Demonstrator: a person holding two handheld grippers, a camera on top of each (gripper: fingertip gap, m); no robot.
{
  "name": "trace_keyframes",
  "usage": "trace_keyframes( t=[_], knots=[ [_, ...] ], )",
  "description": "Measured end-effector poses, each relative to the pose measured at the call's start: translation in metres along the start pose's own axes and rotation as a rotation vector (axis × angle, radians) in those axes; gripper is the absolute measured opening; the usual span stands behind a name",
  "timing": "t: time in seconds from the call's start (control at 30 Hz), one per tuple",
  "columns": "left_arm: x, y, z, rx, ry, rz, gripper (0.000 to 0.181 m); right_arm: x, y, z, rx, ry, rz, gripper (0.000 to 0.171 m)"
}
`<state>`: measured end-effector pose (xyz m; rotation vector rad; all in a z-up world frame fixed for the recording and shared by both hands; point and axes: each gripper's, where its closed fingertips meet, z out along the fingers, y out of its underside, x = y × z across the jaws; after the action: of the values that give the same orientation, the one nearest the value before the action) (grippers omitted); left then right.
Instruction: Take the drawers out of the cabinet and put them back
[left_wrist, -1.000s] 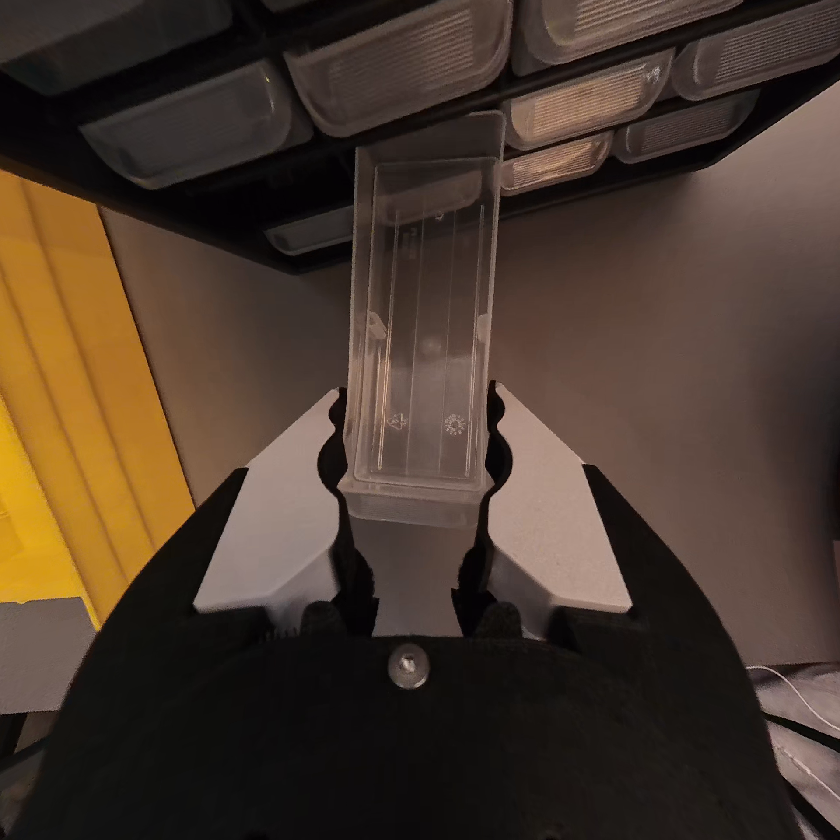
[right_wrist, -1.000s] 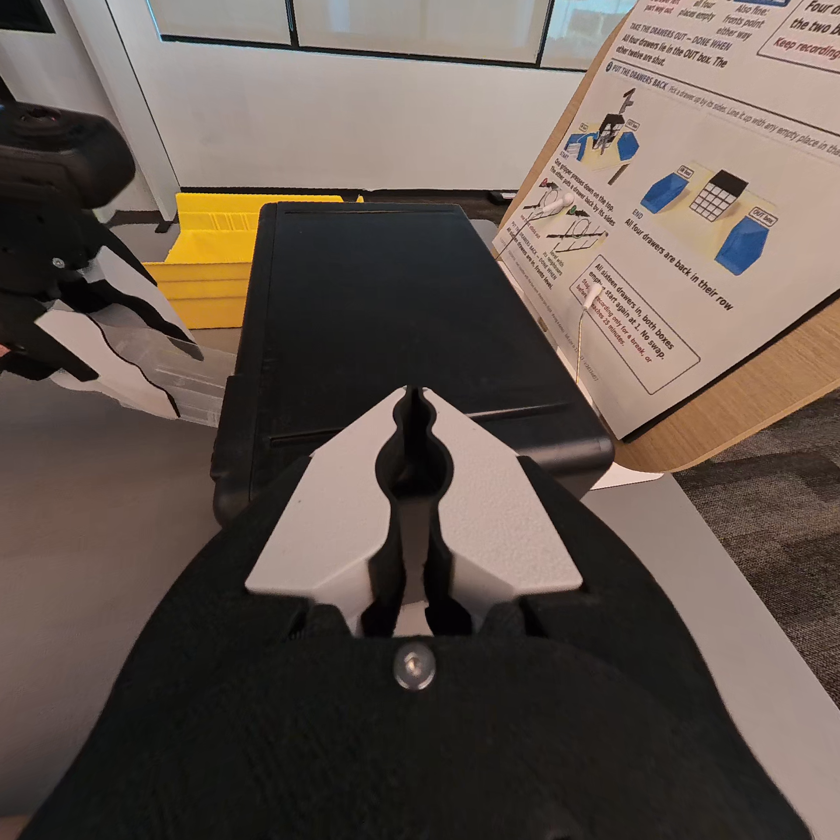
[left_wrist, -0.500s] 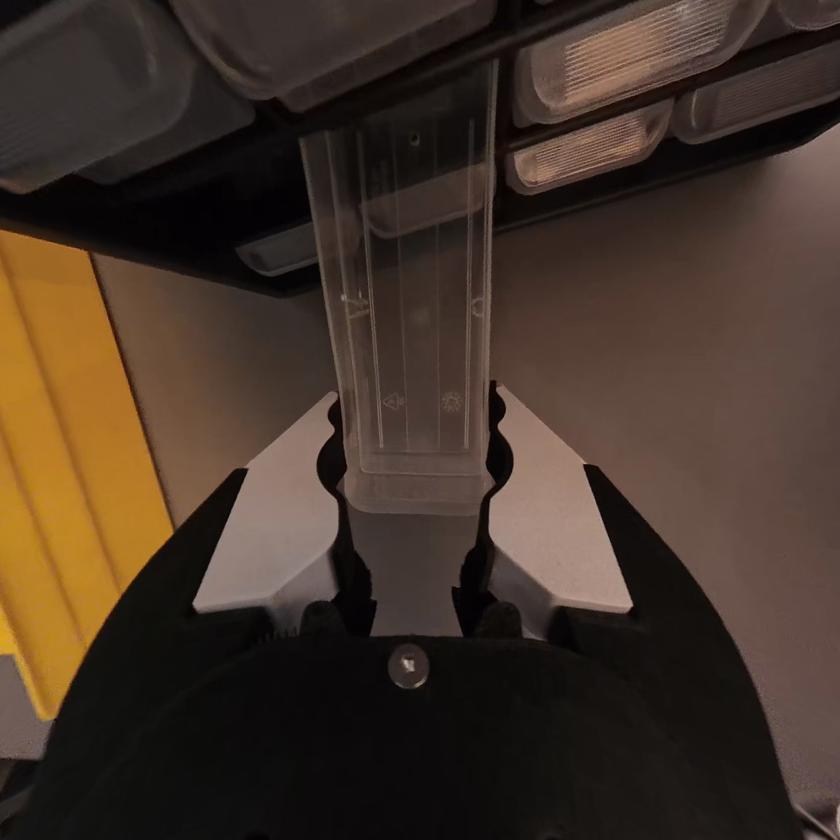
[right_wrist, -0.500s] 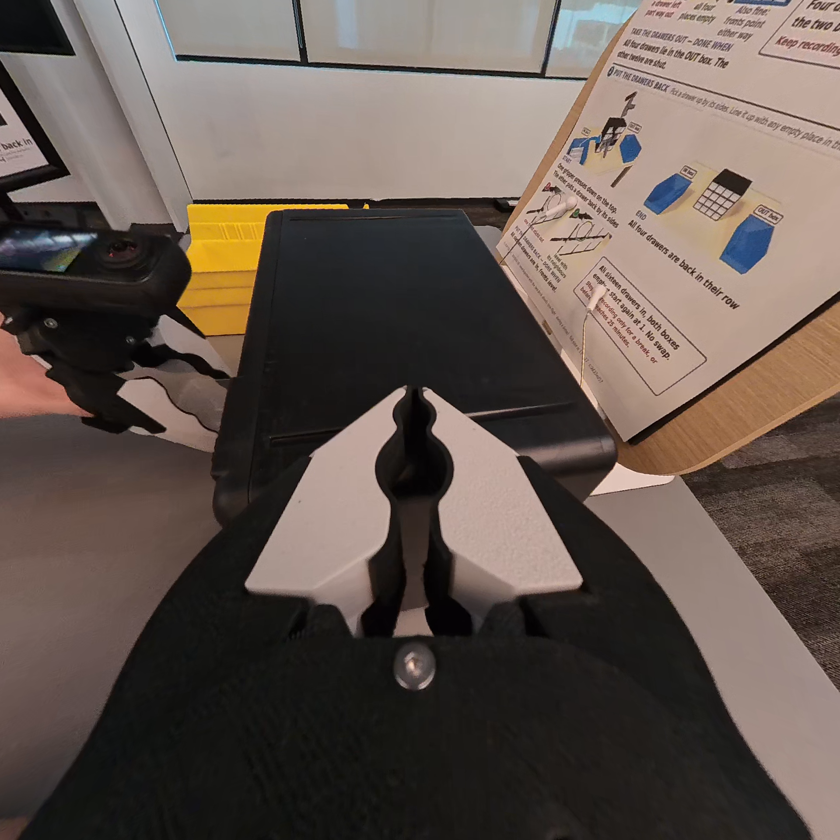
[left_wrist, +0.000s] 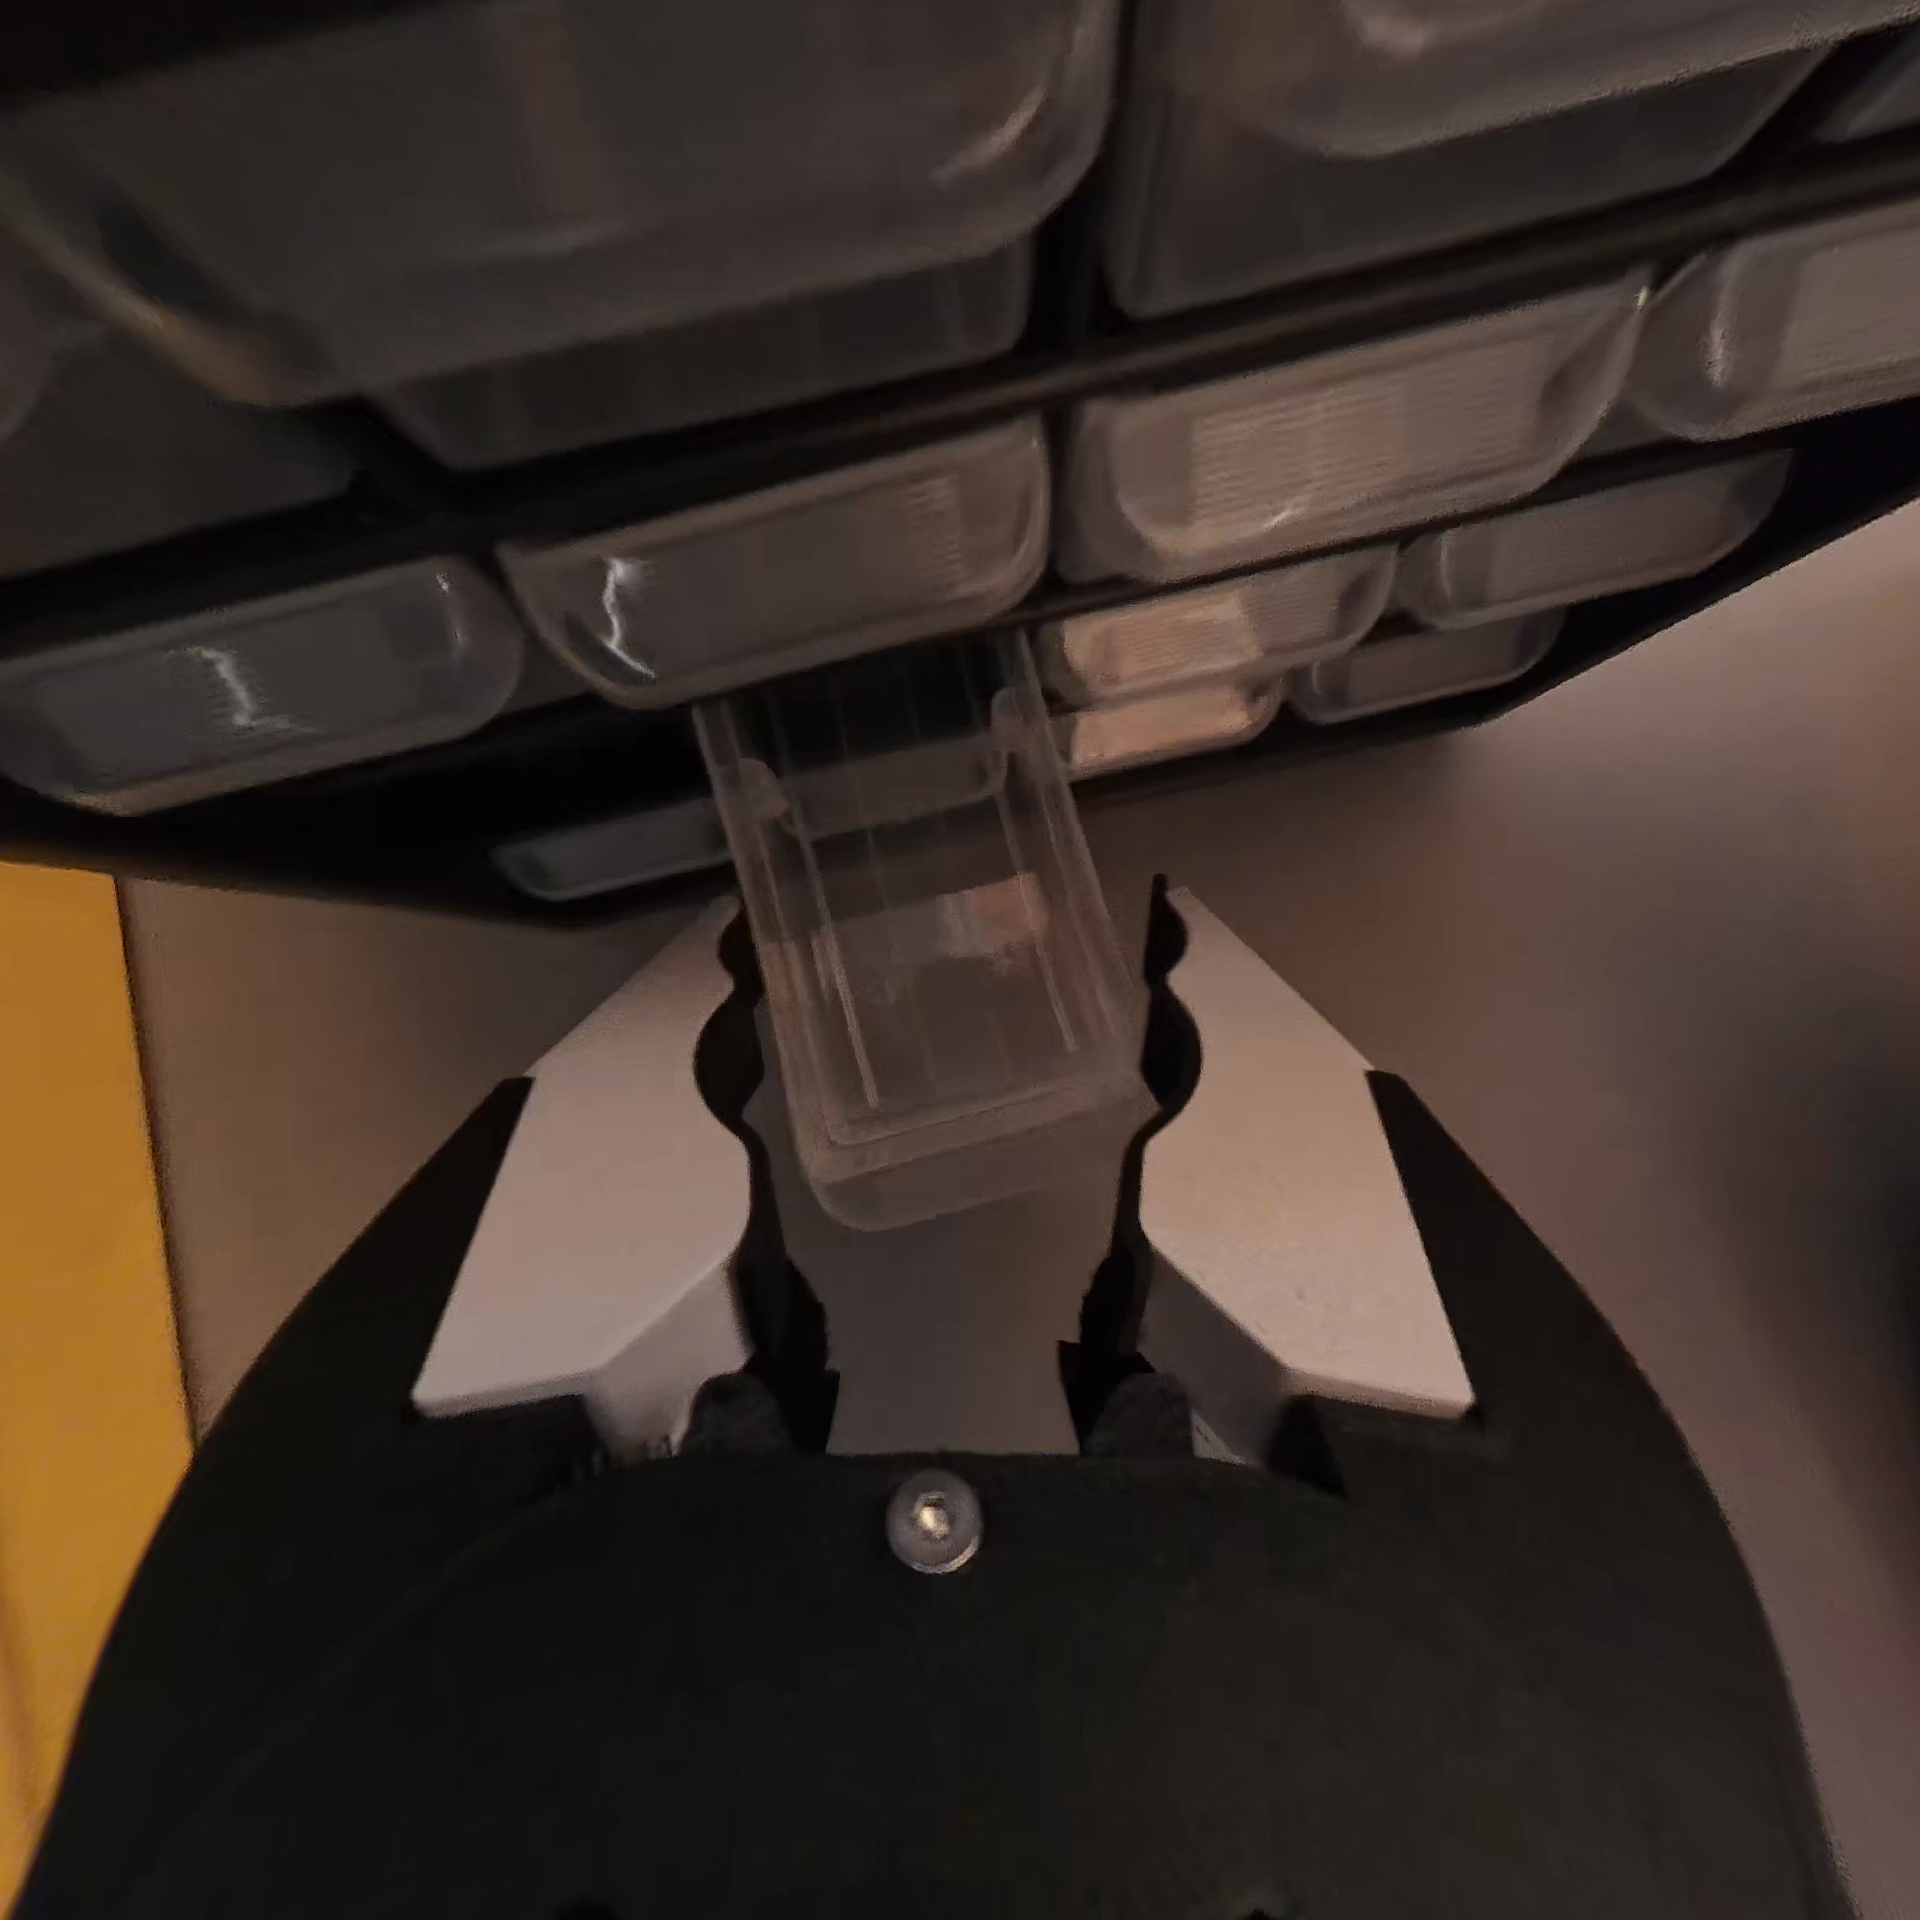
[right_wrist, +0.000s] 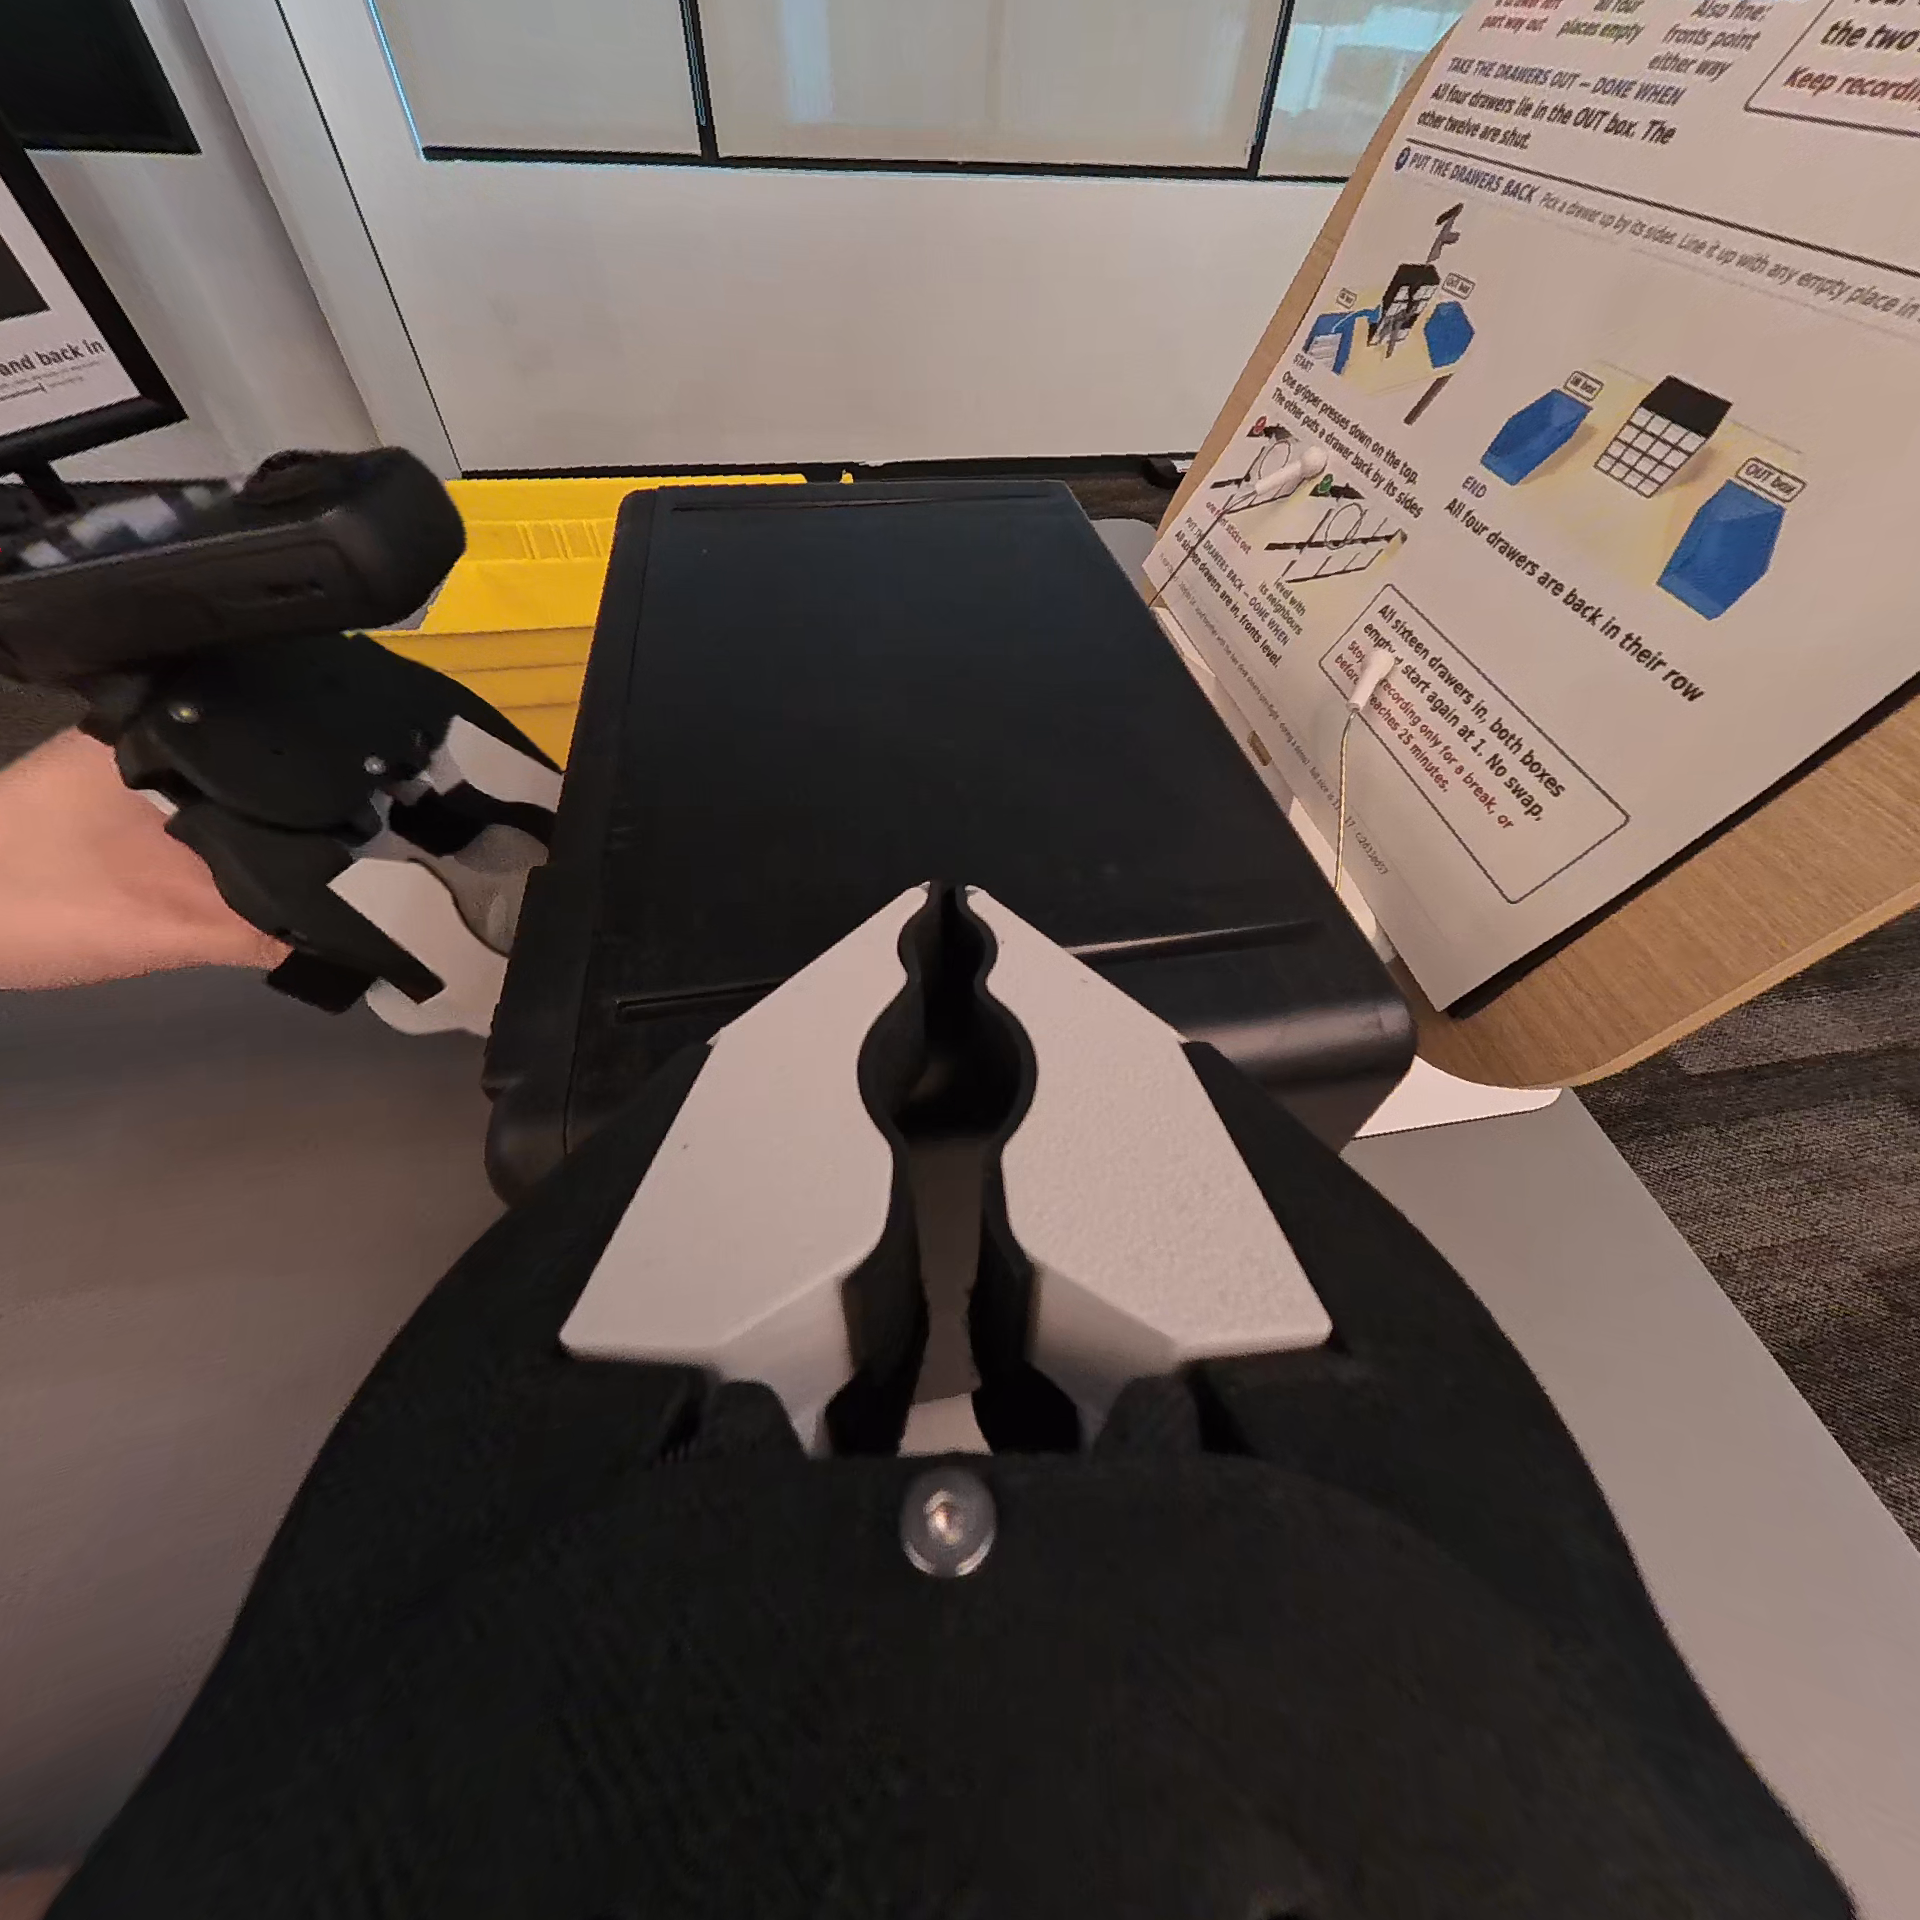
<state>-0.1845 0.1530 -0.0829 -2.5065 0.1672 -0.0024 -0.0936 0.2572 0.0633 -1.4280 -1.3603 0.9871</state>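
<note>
A grey desk (right_wrist: 208, 1299) carries a black cabinet (right_wrist: 914, 727), with a yellow bin (right_wrist: 520, 582) behind it and a leaning instruction board (right_wrist: 1558, 520) to its right. The right gripper (right_wrist: 945, 904) rests clenched and empty on the cabinet's top. At the cabinet's front, the left gripper (left_wrist: 945, 914) is released, its fingers (left_wrist: 1247, 1039) flanking a clear drawer (left_wrist: 935, 997) partly inserted in a slot, slightly tilted, among frosted drawers (left_wrist: 779, 582).

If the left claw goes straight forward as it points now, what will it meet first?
Probably the clear drawer between its open fingers, half inside the black cabinet. Behind it comes the cabinet's front with the other drawers; depth is unclear.
</note>
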Motion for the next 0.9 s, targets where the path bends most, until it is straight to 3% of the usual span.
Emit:
trace_keyframes(
  t=[0.07, 0.2, 0.27, 0.33, 0.43, 0.53, 0.57, 0.77, 0.9],
  knots=[
    [0.005, -0.003, -0.002, 0.044, 0.021, 0.015, 0.091, 0.000, 0.000, 0.000, 0.000, 0.003, -0.002, 0.000],
    [0.004, -0.012, -0.033, 0.211, 0.042, 0.072, 0.089, 0.000, 0.000, 0.000, 0.000, 0.002, -0.004, 0.000],
    [0.014, -0.015, -0.057, 0.295, 0.131, 0.116, 0.083, 0.000, 0.000, 0.000, 0.008, -0.003, 0.005, 0.000],
    [0.019, -0.015, -0.077, 0.378, 0.157, 0.233, 0.080, 0.000, 0.000, 0.000, 0.013, -0.009, 0.012, 0.000],
    [0.011, 0.000, -0.087, 0.447, -0.004, 0.519, 0.068, 0.000, 0.000, 0.000, 0.015, -0.010, 0.013, 0.000],
    [0.011, 0.021, -0.081, 0.481, -0.120, 0.722, 0.041, 0.000, 0.000, 0.000, 0.019, -0.011, 0.012, 0.000],
    [0.011, 0.027, -0.077, 0.488, -0.153, 0.765, 0.032, 0.000, 0.000, 0.000, 0.020, -0.014, 0.016, 0.000],
    [0.007, 0.032, -0.058, 0.545, -0.409, 1.000, 0.020, 0.000, 0.000, 0.000, 0.032, -0.025, 0.030, 0.000],
    [0.009, 0.029, -0.045, 0.557, -0.418, 1.035, 0.000, 0.000, 0.000, 0.000, 0.034, -0.024, 0.033, 0.000]
  ],
)
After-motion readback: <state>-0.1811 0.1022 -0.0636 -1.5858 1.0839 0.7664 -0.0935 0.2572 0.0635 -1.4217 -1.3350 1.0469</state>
